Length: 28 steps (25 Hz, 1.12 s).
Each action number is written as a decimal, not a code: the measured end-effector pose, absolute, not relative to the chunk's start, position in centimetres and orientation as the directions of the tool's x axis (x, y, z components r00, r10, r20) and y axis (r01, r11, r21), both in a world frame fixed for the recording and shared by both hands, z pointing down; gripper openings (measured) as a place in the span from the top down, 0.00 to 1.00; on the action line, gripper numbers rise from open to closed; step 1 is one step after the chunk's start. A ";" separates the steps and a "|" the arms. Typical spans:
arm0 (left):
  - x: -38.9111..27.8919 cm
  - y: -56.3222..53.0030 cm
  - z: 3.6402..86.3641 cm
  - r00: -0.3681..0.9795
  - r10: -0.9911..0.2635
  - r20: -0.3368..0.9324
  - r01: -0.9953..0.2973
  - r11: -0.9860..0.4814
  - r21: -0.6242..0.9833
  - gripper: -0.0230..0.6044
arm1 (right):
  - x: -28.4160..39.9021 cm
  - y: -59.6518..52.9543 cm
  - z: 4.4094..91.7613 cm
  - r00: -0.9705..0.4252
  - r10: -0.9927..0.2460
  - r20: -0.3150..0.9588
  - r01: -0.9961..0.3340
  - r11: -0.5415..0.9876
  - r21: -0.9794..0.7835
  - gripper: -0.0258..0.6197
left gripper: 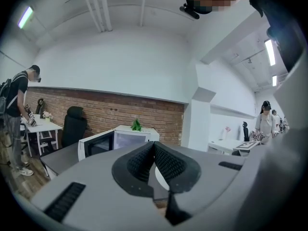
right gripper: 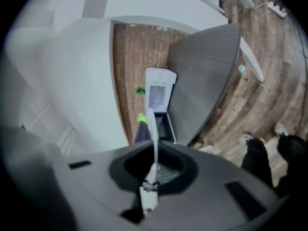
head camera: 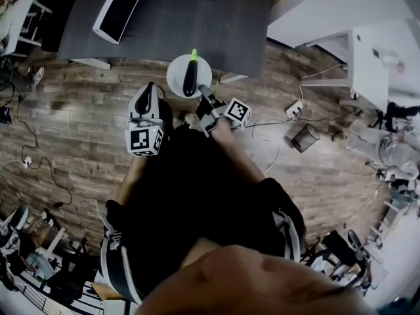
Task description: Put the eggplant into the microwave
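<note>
Head view overhead, down; both gripper views face microwave (left gripper: 132,139).

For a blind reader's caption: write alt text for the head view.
The right hand-held gripper grips the rim of a white plate carrying a dark eggplant, at the edge of a grey table with an open microwave. The left hand-held gripper hangs shut and empty beside it.

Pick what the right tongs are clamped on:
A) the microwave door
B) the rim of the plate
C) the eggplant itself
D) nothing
B: the right tongs pinch the rim of the white plate, and the eggplant only lies on top of it.
</note>
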State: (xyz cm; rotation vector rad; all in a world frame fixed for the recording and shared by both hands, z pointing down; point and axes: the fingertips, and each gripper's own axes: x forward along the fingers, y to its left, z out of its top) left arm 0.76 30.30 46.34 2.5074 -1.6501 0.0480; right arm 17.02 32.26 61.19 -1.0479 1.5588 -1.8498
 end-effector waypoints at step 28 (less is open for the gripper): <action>-1.8 10.8 46.1 0.477 -0.874 0.091 -0.875 -0.463 0.141 0.90 | 13.5 16.0 61.1 -0.518 -0.816 0.257 -0.105 -0.237 -0.966 0.90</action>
